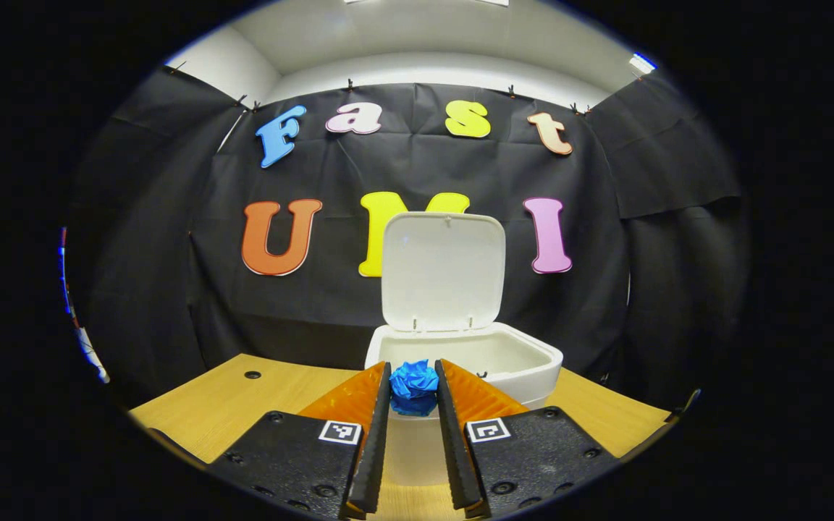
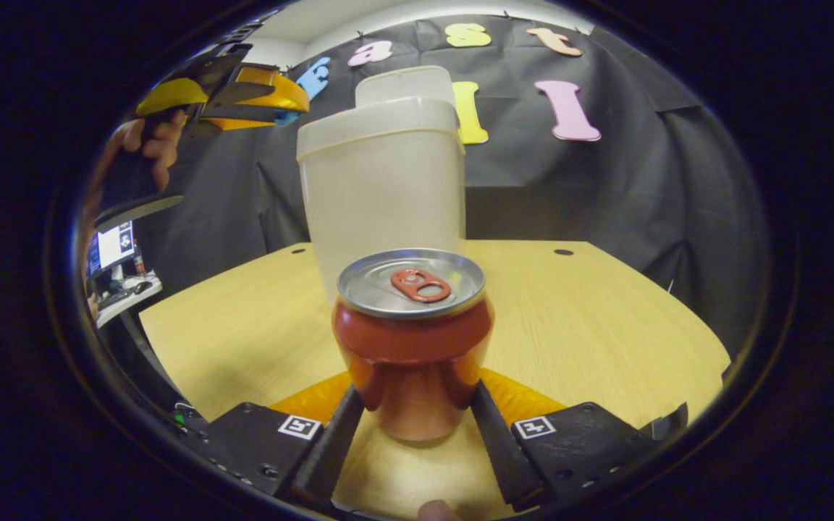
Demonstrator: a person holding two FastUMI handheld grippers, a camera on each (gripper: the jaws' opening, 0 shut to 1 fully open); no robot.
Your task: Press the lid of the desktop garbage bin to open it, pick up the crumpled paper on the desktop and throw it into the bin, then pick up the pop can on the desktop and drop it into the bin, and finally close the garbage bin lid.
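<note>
Two hand-held grippers are at work over a wooden table (image 2: 591, 318). The left hand-held gripper (image 1: 414, 391) has its two fingers close together, and they squeeze a blue ball of crumpled paper (image 1: 414, 387) between their tips. Just past those tips stands the white garbage bin (image 1: 525, 365), and its lid (image 1: 442, 271) stands straight up at the back, so the bin is wide open. The paper ball is held up near the front rim of the bin; the fisheye bends things, so it is hard to tell if the ball is over the hole or just in front of it. The right hand-held gripper (image 2: 417, 412) sits low on the table with its fingers spread wide, one on each side of a red pop can (image 2: 413, 347). The can stands upright between the fingers, with its silver top and red pull tab facing up. Both fingers look like they touch the sides of the can. Right behind the can, farther from this hand-held gripper, is the tall white bin. In the right gripper view, up high and off to the left, a hand (image 2: 149, 145) holds the other hand-held gripper in the air.
</note>
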